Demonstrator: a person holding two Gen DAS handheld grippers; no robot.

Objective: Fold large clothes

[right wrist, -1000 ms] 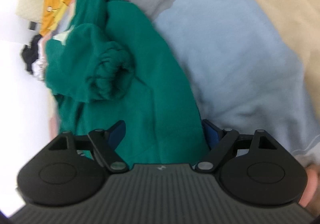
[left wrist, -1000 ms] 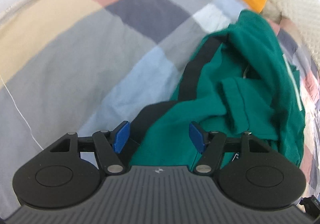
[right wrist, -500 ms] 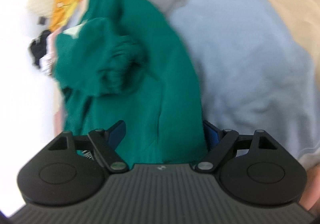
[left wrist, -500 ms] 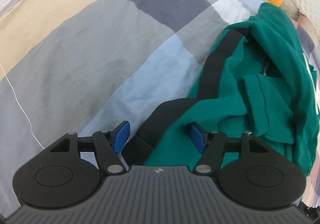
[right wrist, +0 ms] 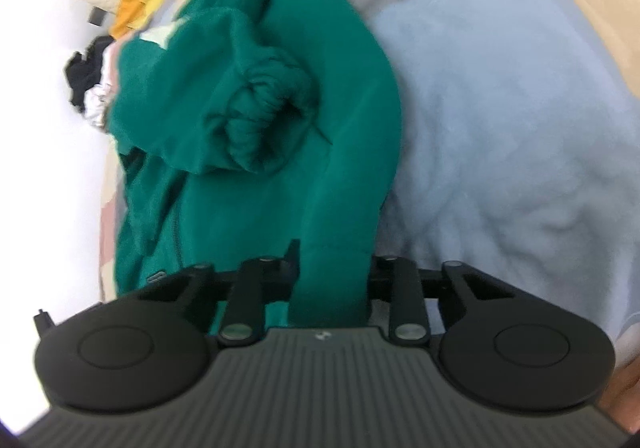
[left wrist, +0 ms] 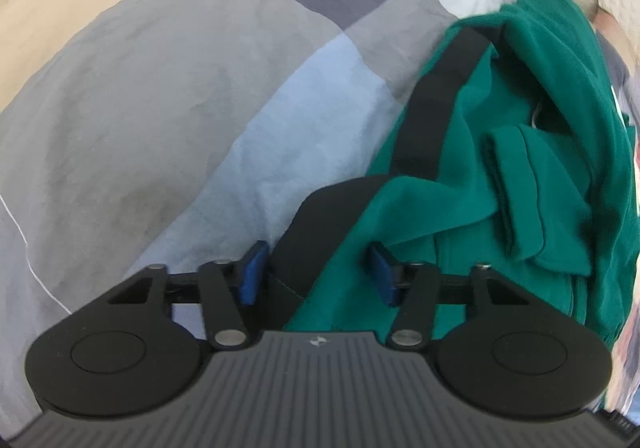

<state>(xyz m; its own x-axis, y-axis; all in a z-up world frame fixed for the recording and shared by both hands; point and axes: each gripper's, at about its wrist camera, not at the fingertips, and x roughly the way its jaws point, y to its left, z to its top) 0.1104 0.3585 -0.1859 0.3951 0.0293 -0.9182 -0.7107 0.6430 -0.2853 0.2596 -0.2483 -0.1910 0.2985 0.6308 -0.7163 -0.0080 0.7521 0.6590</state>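
Green garment (left wrist: 500,175) is seen bunched on the bed (left wrist: 160,95), no fold made yet; an edge is clamped by the right gripper (right wrist: 332,280), while left gripper (left wrist: 316,280) fingers are held apart astride the black-trimmed hem.

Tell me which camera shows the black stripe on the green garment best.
The left wrist view: the black stripe runs unobstructed along the green garment down to the open left gripper. The right wrist view shows only blurred green cloth, pinched in the right gripper; no stripe appears.
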